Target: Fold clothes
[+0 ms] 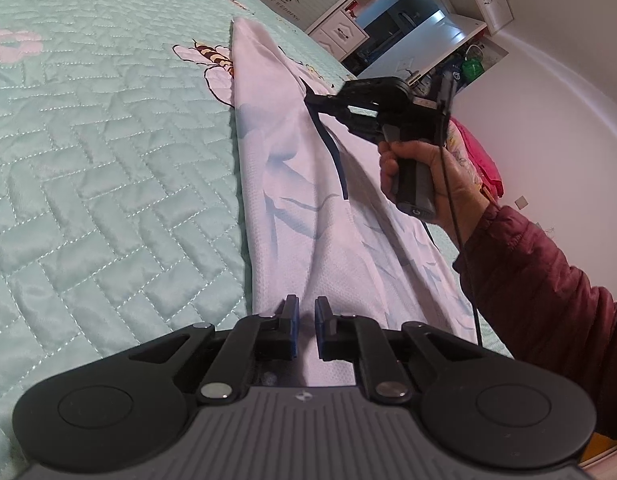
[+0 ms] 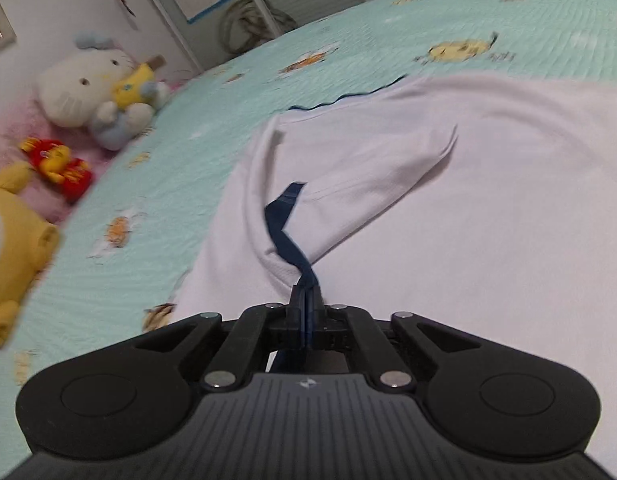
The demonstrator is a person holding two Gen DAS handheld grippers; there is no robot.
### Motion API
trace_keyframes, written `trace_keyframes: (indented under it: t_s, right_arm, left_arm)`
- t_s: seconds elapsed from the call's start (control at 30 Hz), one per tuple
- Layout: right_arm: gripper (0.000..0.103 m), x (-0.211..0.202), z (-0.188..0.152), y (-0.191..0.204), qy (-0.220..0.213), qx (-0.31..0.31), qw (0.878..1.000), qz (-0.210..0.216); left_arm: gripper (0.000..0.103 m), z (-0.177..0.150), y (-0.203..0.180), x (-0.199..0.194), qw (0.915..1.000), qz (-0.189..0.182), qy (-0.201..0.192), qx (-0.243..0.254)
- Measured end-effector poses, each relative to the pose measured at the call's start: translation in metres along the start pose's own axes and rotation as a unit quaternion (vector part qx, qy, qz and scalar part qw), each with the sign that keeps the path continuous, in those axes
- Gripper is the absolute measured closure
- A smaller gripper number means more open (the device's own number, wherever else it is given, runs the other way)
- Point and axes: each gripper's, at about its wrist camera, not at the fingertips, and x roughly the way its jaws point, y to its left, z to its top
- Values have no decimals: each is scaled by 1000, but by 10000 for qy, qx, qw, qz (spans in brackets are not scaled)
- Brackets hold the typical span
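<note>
The white shirt [image 1: 308, 208] lies ridged along the quilted bed [image 1: 108, 160], its navy trim [image 2: 286, 232] pinched in the closed right gripper [image 2: 306, 300] while the left gripper [image 1: 306, 316], slightly parted, straddles the cloth, so a fold looks under way and next needs that edge carried across.

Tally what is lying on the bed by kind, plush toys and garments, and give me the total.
Plush toys: 3, a white cat, a red and yellow one, a big yellow one.
Garments: 1, the white shirt with navy trim, its trim pinched in the right tongs.
Total: 4, all on the quilt.
</note>
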Motion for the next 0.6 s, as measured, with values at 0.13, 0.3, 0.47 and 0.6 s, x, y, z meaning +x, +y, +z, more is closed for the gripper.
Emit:
trace_keyframes:
  t_s: [0.13, 0.3, 0.47, 0.6]
  right_arm:
    - [85, -28, -17, -5, -54, 414, 9985, 356]
    - [85, -67, -73, -1, 564, 647, 9927, 850]
    - [75, -97, -122, 14, 789, 618, 9900, 998]
    - [75, -107, -149, 20, 824, 721, 9883, 1062]
  left_arm:
    - [92, 1, -2, 0, 10000, 57, 0, 51]
    - [83, 3, -11, -13, 9998, 76, -177, 4]
    - [66, 8, -21, -36, 9968, 459, -647, 85]
    - [64, 13, -12, -27, 9948, 852, -545, -75]
